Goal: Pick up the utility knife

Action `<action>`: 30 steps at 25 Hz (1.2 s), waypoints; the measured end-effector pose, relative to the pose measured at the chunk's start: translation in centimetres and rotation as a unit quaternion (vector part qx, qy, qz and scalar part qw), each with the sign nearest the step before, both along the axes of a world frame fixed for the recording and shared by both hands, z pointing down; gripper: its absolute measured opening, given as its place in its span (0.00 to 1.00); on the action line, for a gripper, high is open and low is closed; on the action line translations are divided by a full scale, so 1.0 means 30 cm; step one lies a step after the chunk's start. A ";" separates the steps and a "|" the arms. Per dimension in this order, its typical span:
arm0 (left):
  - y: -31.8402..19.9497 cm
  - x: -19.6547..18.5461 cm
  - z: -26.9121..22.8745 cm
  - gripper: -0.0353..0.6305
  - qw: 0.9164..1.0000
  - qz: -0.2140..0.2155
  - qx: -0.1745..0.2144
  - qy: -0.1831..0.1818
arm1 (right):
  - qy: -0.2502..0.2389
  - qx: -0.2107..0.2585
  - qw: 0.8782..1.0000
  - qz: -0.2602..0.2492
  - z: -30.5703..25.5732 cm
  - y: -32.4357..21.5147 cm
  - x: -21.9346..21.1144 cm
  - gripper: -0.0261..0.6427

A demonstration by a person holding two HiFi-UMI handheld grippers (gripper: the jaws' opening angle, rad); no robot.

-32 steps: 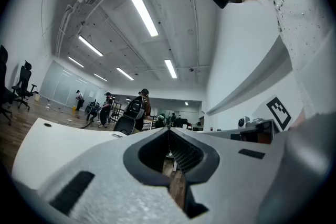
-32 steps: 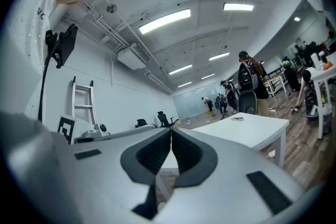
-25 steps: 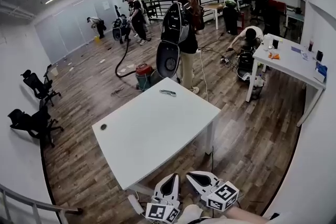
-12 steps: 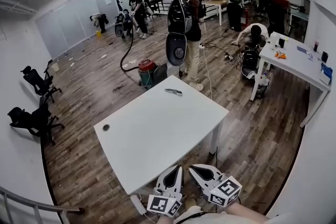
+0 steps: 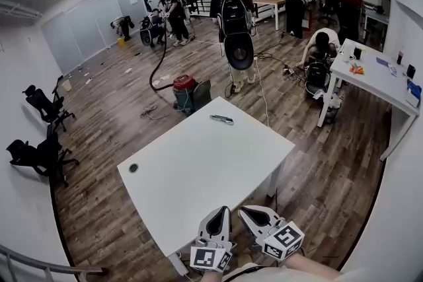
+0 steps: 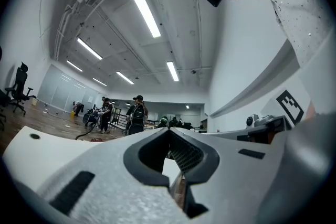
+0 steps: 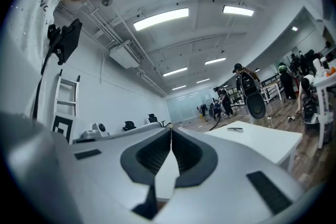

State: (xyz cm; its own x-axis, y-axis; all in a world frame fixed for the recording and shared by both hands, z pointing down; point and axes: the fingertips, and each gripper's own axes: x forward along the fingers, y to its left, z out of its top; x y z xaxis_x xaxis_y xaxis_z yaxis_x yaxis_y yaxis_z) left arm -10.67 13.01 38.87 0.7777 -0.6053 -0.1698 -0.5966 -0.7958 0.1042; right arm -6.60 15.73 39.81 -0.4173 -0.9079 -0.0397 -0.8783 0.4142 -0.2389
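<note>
At the far edge of the white tabletop (image 5: 198, 175), toward 12 o'clock in the head view, the utility knife (image 5: 222, 119) is lying flat, well apart from both pairs of jaws, with nearly the whole bare tabletop stretching between them. The left gripper (image 5: 225, 209) and the right gripper (image 5: 242, 211) are hovering side by side at 6 o'clock, just beyond the near edge of the tabletop, their marker cubes sitting closest to the person and their tips aiming toward 12 o'clock. Both are pointing roughly level over the tabletop, close together but not touching. The left gripper view is showing its jaws clenched, tips meeting with nothing between them; the right gripper view is showing the same, jaws pressed together and empty. From the right gripper view the knife is appearing as a small dark sliver on the tabletop at about 2 o'clock of the jaw tips. Its long axis is running close to the 9-to-3 o'clock line in the head view, the 3 o'clock end dipping slightly nearer; which end is carrying the blade is too small to tell.
</note>
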 end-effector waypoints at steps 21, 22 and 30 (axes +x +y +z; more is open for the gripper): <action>-0.157 0.057 0.100 0.06 0.999 0.028 -0.018 -0.018 | 0.006 -0.018 1.000 0.011 0.060 -0.167 0.077 0.05; -0.178 0.051 0.102 0.06 0.999 0.018 -0.020 -0.018 | 0.005 -0.017 1.000 0.006 0.060 -0.182 0.080 0.05; -0.321 0.099 -0.003 0.06 1.000 -0.019 0.002 0.000 | 0.005 0.012 1.000 -0.010 -0.006 -0.342 0.154 0.05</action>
State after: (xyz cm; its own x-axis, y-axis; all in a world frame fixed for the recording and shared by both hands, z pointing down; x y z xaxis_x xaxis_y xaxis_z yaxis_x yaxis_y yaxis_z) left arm -7.71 3.37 38.77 0.7542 -0.6337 -0.1720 -0.6264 -0.7729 0.1011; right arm -1.98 5.48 39.62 -0.4351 -0.8986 -0.0566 -0.8724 0.4363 -0.2205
